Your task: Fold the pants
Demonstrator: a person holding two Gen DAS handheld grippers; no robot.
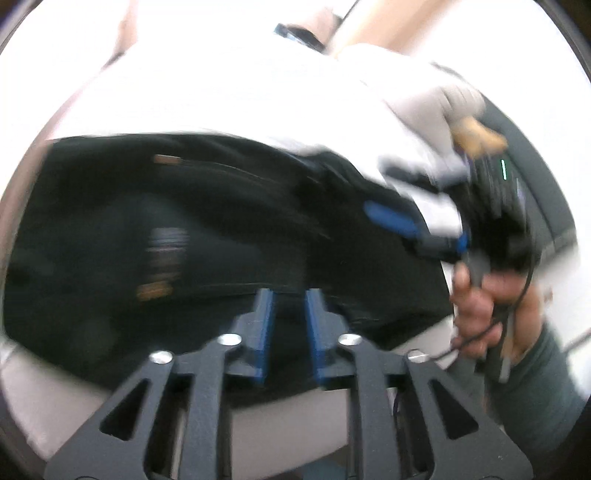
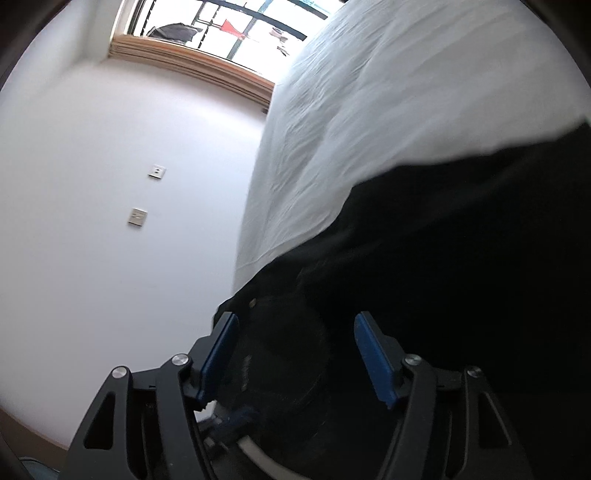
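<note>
Black pants (image 1: 184, 229) lie spread on a white bed (image 1: 221, 85); the picture is blurred by motion. My left gripper (image 1: 289, 306) sits at the pants' near edge, its blue pads a narrow gap apart with dark cloth between them. My right gripper (image 1: 417, 225) shows at the pants' right edge, held by a hand (image 1: 484, 310). In the right wrist view the right gripper (image 2: 295, 332) is open wide, with a bunched part of the pants (image 2: 461, 258) lying between the fingers.
The white bed sheet (image 2: 369, 92) runs up to a window (image 2: 229, 22) with a wooden frame. A white wall (image 2: 110, 166) with two switch plates (image 2: 137, 216) is left of the bed. A white cloth bundle (image 1: 424, 110) lies at the far right.
</note>
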